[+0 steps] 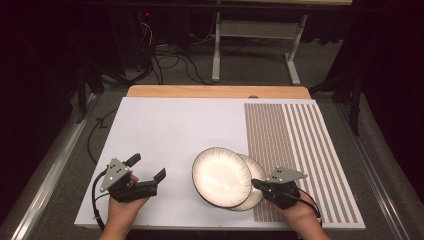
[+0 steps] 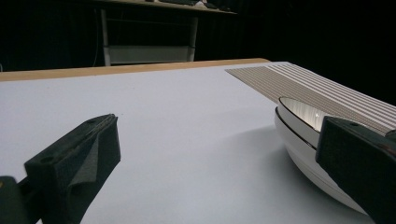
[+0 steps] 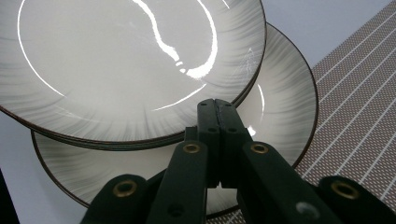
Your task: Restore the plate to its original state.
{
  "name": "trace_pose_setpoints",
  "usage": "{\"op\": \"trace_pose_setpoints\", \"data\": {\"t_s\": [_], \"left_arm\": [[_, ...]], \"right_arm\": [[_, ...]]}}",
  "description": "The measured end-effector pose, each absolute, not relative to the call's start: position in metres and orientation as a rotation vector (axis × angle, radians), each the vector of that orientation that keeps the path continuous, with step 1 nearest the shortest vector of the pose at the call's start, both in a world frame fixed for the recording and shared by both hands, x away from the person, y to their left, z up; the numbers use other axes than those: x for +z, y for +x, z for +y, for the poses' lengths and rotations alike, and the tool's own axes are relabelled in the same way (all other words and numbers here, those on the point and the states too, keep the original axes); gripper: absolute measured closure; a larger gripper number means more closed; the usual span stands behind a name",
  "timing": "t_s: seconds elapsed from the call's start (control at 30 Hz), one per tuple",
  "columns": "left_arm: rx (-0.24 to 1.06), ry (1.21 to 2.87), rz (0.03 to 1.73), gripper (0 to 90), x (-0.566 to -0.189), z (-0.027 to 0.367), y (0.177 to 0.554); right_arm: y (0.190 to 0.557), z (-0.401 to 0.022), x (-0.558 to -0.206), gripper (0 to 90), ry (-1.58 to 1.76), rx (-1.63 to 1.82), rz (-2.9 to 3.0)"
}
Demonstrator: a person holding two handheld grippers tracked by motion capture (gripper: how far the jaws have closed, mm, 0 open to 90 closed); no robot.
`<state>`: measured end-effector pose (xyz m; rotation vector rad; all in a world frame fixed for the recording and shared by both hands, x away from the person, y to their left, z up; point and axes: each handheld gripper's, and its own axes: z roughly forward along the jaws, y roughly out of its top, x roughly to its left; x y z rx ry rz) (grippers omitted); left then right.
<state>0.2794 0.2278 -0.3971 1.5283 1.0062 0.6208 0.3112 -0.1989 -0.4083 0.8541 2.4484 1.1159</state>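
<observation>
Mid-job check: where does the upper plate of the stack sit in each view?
High view: upper plate, bottom centre, left of the right tongs.
Left gripper view: at the right edge, behind the near jaw.
Right gripper view: across the top, above the shut jaws.
Shared landmark: striped mat.

The room is dark, with black walls all around. The floor is grey carpet (image 1: 250,65). A tangle of black cables (image 1: 170,62) lies on it at the back. Near them stands a white metal table frame (image 1: 255,30) with two legs. In front is a white desk (image 1: 170,130) with a light wooden edge (image 1: 215,91) at its far side.
</observation>
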Motion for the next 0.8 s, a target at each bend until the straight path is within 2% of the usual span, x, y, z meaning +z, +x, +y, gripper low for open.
{"op": "trace_pose_setpoints", "data": {"t_s": [0.8], "left_arm": [[0.613, 1.527, 1.005, 0.7, -0.3970, 0.2284, 0.2798]], "right_arm": [[0.3116, -0.1989, -0.4085, 90.0, 0.852, 1.115, 2.448]]}}
